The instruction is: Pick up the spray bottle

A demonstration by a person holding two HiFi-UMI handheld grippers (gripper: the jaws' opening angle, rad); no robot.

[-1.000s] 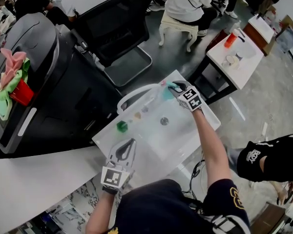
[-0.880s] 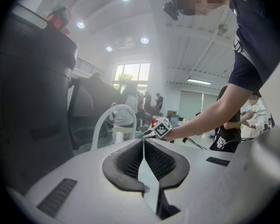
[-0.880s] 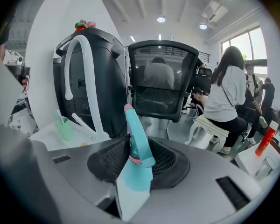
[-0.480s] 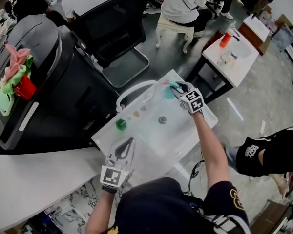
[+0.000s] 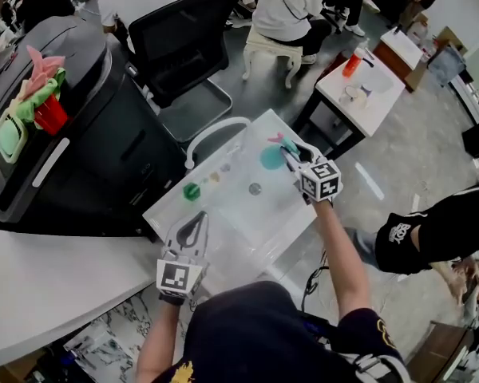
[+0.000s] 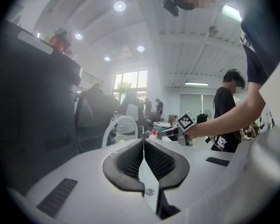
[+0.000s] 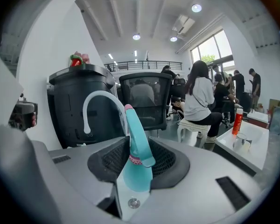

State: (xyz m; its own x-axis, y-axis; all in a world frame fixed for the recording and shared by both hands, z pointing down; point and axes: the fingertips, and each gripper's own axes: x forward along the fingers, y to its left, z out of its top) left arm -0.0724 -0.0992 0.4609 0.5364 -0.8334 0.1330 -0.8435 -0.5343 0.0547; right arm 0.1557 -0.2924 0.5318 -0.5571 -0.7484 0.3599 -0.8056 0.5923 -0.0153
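Note:
The spray bottle (image 5: 271,157) is teal with a pink-tipped head, and it hangs above the far right part of the white sink basin (image 5: 223,218). My right gripper (image 5: 290,153) is shut on it. In the right gripper view the spray bottle (image 7: 136,146) stands upright between the pads of the right gripper (image 7: 136,160), clamped at its neck and trigger. My left gripper (image 5: 196,220) hovers over the basin's near edge, shut and empty. The left gripper view shows the left gripper (image 6: 143,143) with its pads pressed together, and the spray bottle (image 6: 157,130) far ahead.
A white arched faucet (image 5: 211,132) rises at the basin's far side. A small green object (image 5: 191,191) and a drain (image 5: 255,188) lie in the basin. A black bin (image 5: 72,126) stands left, an office chair (image 5: 193,38) behind, a white side table (image 5: 366,86) far right.
My right gripper has lifted the spray bottle up off the basin's far corner and drawn it nearer. The left gripper has drifted slightly, still shut.

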